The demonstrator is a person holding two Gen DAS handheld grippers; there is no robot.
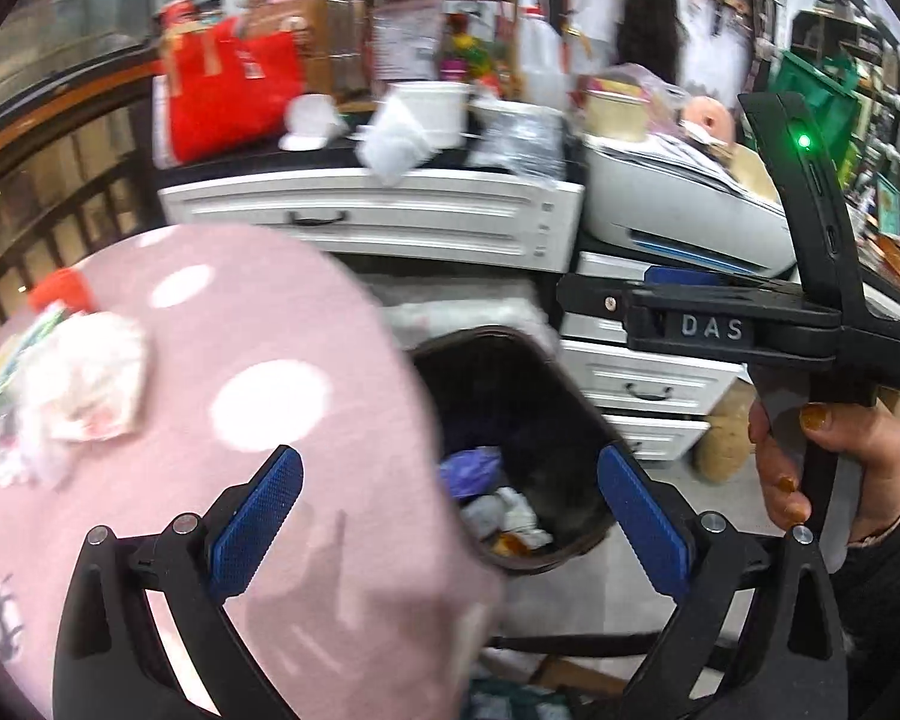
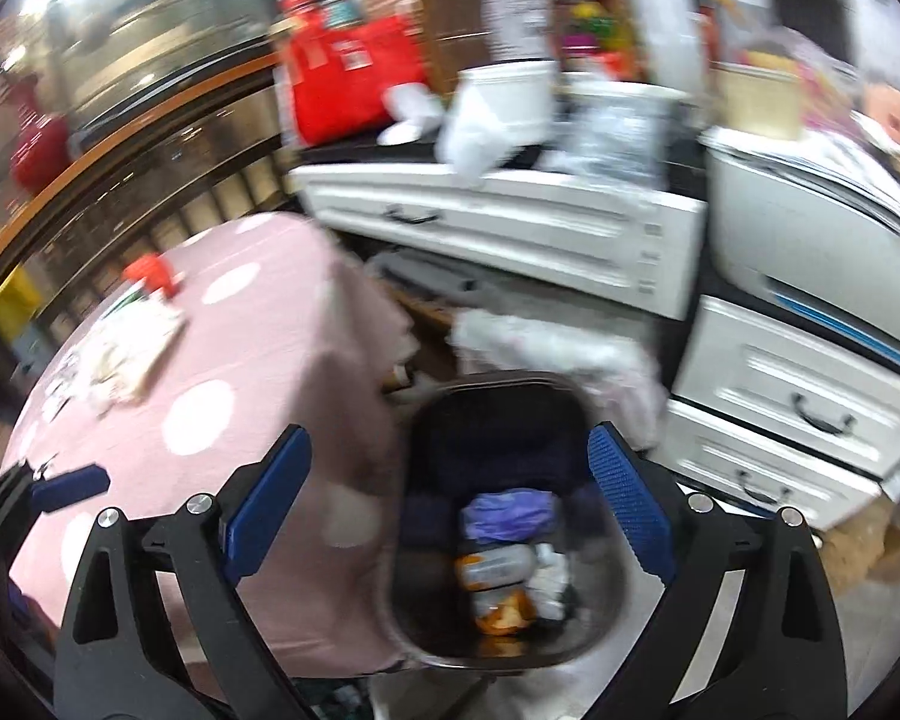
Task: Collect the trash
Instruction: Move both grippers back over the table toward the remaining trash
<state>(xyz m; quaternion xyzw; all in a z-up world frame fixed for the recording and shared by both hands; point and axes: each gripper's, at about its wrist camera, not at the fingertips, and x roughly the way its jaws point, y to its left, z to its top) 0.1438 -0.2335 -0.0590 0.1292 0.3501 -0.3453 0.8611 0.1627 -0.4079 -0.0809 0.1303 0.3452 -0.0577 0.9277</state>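
overhead, both hand-held grippers — left hand-held gripper (image 1: 450, 516), right hand-held gripper (image 2: 450, 498) — tilted down over the bin (image 2: 426, 420), jaws wide apart, empty

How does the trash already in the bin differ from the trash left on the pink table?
The trash in the bin lies low inside the dark trash bin; the crumpled pile on the table sits out on the pink spotted tablecloth. The bin's trash shows purple and orange pieces; the table pile is mostly white, with a red-orange piece behind it. Both are crumpled wrappers or paper, and neither is touched by any tongs.
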